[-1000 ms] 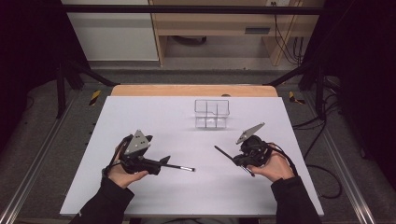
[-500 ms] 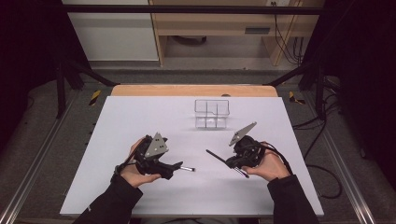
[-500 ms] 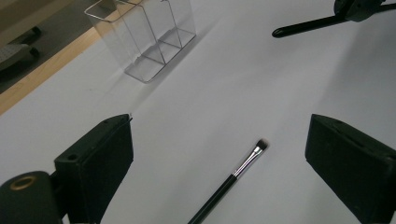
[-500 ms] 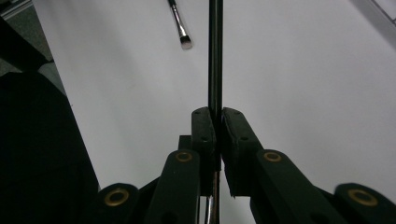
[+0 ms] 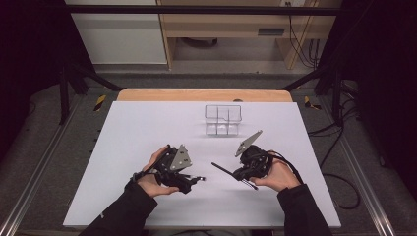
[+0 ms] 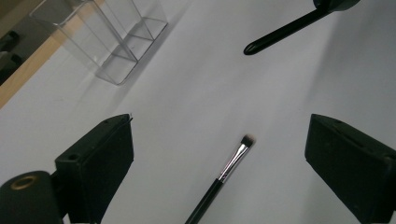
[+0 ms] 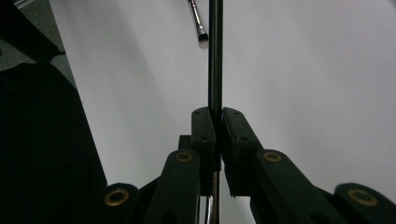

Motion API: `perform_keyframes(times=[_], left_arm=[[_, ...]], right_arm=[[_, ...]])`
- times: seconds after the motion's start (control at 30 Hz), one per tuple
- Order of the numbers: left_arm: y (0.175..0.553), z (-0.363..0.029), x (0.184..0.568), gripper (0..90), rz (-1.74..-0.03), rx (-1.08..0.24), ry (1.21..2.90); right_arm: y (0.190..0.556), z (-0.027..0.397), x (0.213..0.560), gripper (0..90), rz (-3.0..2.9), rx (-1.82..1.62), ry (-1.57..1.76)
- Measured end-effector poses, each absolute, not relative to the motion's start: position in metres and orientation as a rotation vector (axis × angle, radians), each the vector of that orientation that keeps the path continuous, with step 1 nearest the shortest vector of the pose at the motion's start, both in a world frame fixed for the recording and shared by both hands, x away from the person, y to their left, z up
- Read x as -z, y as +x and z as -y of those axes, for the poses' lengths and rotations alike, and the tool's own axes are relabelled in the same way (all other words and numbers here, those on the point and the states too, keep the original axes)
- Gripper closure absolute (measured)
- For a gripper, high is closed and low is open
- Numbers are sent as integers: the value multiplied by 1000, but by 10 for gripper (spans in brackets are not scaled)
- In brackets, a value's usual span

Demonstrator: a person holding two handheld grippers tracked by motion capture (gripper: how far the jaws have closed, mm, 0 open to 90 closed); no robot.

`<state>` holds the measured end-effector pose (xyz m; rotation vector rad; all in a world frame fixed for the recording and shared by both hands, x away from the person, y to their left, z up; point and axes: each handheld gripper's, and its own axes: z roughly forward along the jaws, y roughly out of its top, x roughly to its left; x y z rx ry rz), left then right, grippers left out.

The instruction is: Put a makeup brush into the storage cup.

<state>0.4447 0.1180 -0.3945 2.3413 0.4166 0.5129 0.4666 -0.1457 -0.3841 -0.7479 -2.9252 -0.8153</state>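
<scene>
Your left gripper [image 5: 189, 181] is low over the white table [image 5: 137, 128], near the front edge and a little left of the middle, and its two black jaws are spread wide with nothing pressed between them. In the left gripper view a small make-up brush [image 6: 229, 169] lies flat on the table between these open jaws, touching neither of them; it has a black handle, a shiny metal collar and a short dark tip that points away from you. In the high view this brush is only a thin line just beside the left gripper, toward the middle of the table. Your right gripper [image 5: 243, 172] is at the same depth, right of the middle and near the left one but apart from it. Its jaws are pressed together on a long black brush handle [image 7: 215, 56], which goes out straight from the pads; in the high view the handle [image 5: 222, 169] points toward your left gripper and its pointed end stays clear of the small brush. Farther away, close to the back edge and about in the middle, a clear plastic organizer [image 5: 223, 119] with several compartments stands upright, well apart from both grippers.
</scene>
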Motion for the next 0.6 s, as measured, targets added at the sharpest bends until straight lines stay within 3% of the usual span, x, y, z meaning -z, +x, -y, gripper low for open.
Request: perform_keyframes(times=[0.6], left_arm=[[438,-86,405,89,-254,-592,2448]], right_arm=[[468,133,395,841,2904,773,-683]])
